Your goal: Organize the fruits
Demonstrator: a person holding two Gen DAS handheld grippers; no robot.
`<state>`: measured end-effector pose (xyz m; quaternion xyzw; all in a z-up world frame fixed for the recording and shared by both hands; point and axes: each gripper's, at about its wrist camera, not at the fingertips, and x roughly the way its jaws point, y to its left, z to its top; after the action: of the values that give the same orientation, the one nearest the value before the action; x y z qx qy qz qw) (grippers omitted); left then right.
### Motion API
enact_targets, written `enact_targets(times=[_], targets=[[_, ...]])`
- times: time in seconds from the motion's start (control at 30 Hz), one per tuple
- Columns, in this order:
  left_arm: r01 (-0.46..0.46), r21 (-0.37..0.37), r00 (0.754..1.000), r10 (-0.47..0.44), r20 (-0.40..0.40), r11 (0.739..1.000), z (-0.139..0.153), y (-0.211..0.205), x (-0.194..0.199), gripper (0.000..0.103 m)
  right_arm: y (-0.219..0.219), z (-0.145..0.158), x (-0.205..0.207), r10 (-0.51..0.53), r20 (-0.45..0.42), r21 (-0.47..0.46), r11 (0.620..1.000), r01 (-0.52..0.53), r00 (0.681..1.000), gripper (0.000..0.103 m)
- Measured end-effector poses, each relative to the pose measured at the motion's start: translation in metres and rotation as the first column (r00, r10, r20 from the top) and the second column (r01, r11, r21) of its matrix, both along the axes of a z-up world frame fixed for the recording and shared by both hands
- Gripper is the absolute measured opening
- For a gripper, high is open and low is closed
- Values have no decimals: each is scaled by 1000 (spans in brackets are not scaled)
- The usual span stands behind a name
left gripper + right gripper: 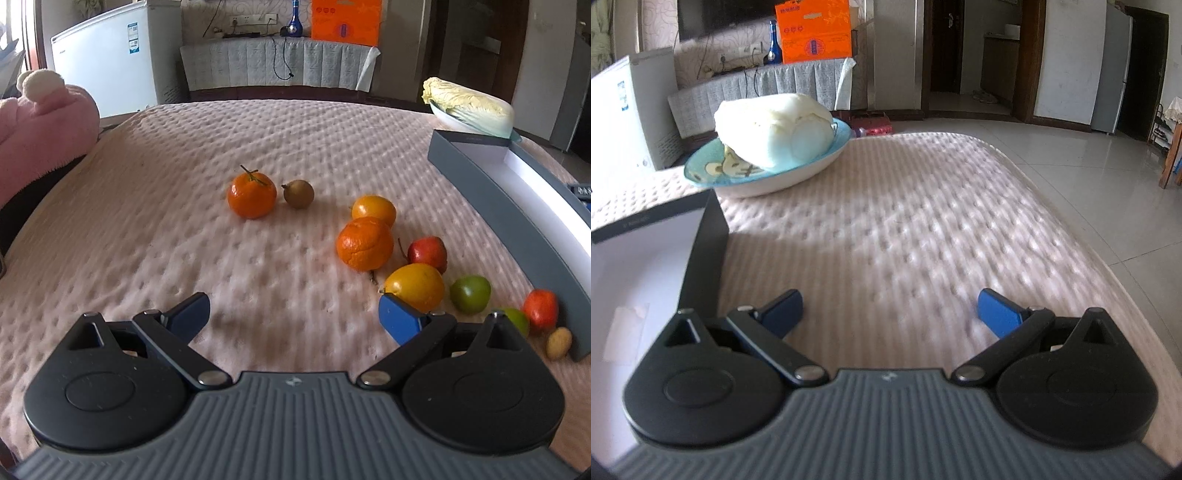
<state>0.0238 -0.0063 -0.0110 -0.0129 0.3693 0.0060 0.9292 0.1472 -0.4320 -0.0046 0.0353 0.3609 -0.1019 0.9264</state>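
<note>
Several fruits lie on the pink quilted table cover [166, 221]. An orange with a stem [252, 195] and a small brown fruit [298, 194] lie mid-table. To the right lie a wrinkled orange [364, 243], two yellow fruits [373, 209] [414, 287], a red apple [427, 253], a green fruit [470, 294], a red-orange fruit [540, 308] and a small tan fruit [558, 343]. A grey box with a white inside [517, 206] stands at the right; it also shows in the right wrist view [705, 251]. My left gripper [293, 315] is open and empty, its right finger beside the near yellow fruit. My right gripper [890, 314] is open and empty over bare cover.
A cabbage [775, 129] lies in a blue dish [827, 155] behind the box. A pink plush thing [40, 122] sits at the table's left edge. The table's right edge drops to a tiled floor [1089, 177].
</note>
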Motion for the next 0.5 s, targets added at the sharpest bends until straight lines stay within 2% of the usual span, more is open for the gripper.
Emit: enact_targets(times=[0.07, 0.13, 0.17, 0.23, 0.3, 0.37, 0.4, 0.47, 0.5], targets=[[-4, 1, 1000, 4, -1, 1000, 0, 0, 1, 100, -4, 4, -16, 1, -33, 0, 1000, -1, 999, 103], [-5, -10, 1000, 5, 1, 1000, 2, -1, 0, 100, -4, 10, -39, -28, -62, -70, 997, 23, 998, 103], [-1, -15, 1000, 1, 5, 1000, 3, -1, -1, 100, -1, 17, -54, -42, -65, -134, 990, 33, 997, 103], [5, -15, 1000, -5, 15, 1000, 6, -4, -4, 100, 11, 35, -83, -55, -14, -246, 968, 50, 998, 103], [10, -16, 1000, -9, 23, 1000, 9, -7, -8, 100, 34, 66, -123, -20, 120, -311, 949, 57, 993, 103], [11, -20, 999, -10, 37, 1000, 14, -9, -14, 100, 60, 94, -157, 41, 238, -276, 961, 27, 970, 103], [10, -20, 999, -9, 42, 1000, 16, -11, -17, 100, 78, 108, -174, 98, 288, -241, 970, -27, 953, 103], [14, -25, 998, -13, 55, 1000, 23, -15, -24, 99, 110, 122, -198, 227, 332, -201, 965, -166, 916, 103], [23, -23, 998, -22, 60, 999, 28, -18, -28, 99, 131, 124, -208, 298, 333, -193, 950, -245, 894, 103]])
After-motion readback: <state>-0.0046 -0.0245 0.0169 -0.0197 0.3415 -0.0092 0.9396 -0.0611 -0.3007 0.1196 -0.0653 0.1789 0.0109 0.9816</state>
